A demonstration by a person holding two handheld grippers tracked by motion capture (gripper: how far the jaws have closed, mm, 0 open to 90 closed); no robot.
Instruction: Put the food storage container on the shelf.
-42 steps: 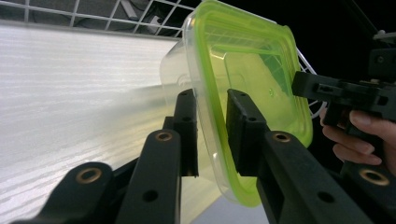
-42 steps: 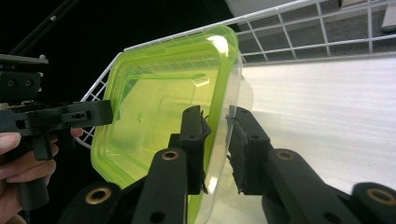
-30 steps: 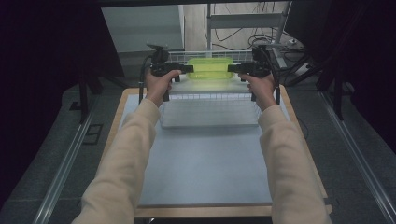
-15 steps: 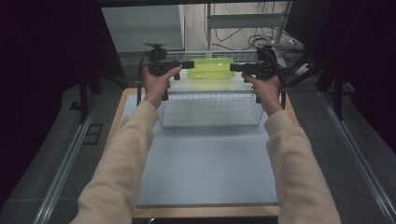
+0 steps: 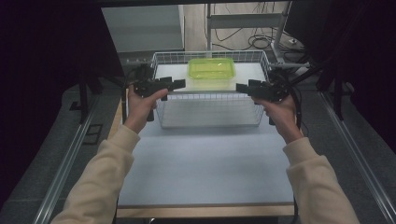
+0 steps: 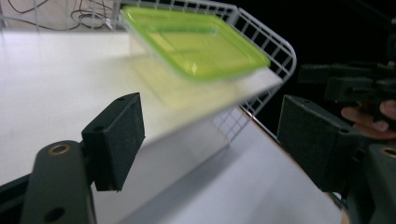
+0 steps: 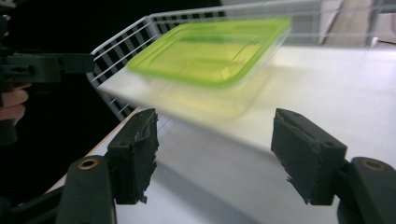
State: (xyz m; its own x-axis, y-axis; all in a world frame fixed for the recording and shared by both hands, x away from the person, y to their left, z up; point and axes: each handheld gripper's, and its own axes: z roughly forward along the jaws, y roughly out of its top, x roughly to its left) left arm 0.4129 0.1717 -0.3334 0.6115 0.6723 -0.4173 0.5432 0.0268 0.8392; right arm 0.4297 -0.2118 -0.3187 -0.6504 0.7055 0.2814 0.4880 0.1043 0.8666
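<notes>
Both grippers, left gripper (image 5: 180,84) and right gripper (image 5: 242,87), jaws spread, flank wire basket (image 5: 161,105); green-lidded container (image 5: 211,69) sits far inside.

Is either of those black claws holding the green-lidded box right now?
No, the green-lidded container sits alone in the wire basket, with the left gripper and right gripper open beside it.

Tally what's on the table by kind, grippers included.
Wire basket: 1
Green-lidded container: 1
White board under the container: 1
Grippers: 2, left gripper and right gripper, both open and empty
Total: 5
</notes>
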